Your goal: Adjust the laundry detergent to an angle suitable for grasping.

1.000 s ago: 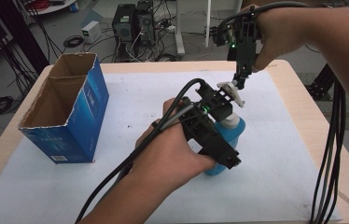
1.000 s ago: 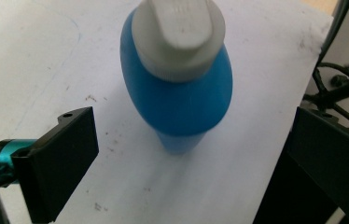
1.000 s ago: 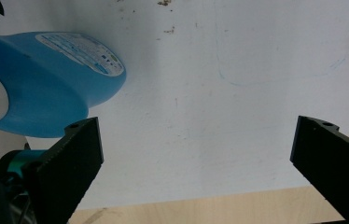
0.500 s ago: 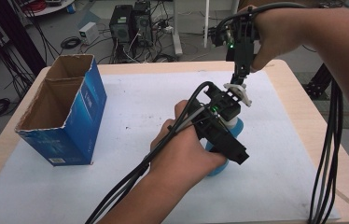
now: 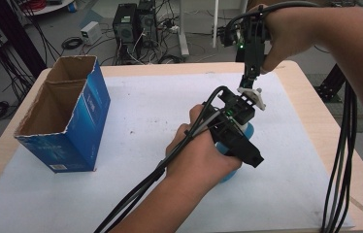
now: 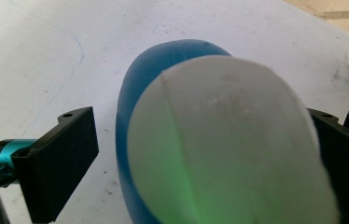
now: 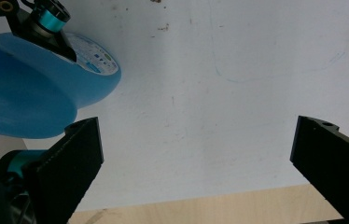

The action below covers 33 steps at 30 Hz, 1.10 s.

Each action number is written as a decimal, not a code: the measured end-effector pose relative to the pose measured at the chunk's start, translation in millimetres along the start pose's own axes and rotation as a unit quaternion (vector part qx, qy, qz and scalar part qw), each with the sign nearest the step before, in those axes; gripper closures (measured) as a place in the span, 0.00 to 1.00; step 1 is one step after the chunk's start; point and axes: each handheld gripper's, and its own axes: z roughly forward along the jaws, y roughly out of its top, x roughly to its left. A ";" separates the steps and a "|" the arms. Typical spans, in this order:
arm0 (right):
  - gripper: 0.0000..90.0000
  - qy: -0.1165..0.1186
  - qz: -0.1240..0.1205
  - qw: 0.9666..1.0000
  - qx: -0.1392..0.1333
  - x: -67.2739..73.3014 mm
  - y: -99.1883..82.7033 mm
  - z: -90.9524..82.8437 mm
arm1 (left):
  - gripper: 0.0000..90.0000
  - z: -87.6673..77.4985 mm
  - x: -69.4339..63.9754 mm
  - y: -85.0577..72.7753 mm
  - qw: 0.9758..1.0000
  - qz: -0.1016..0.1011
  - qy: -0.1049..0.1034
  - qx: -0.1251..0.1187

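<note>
- Box [image 5: 63,116] stands well left of both grippers.
- Left gripper [image 5: 240,138] straddles the blue bottle [image 6: 144,93]; whether it clamps, I cannot tell.
- Right gripper [image 5: 250,82], jaws wide apart, hovers above the bottle's cap [image 5: 252,97]; next, close on it, likely.

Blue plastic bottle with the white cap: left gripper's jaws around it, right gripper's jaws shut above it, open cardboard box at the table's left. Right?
One thing is off: the right gripper is open, not shut. The right gripper view shows its two black jaws wide apart with bare white table cover between them. The rest holds: the left gripper has its jaws on either side of the blue plastic bottle with the white cap, and the open cardboard box stands at the table's left.
</note>
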 end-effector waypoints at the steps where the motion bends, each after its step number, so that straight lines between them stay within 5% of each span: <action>1: 0.02 0.001 0.004 1.000 -0.001 -0.3 -0.3 0.6 | 0.03 0.7 -0.1 0.1 1.000 0.001 0.000 0.002; 19: 0.02 0.001 0.015 1.000 -0.003 -6.8 -12.7 2.4 | 0.12 6.7 -0.7 3.1 1.000 -0.008 0.003 -0.003; 33: 0.02 0.001 0.019 1.000 -0.005 -5.6 -10.3 2.2 | 0.23 7.6 -4.1 -0.1 1.000 0.007 0.026 0.011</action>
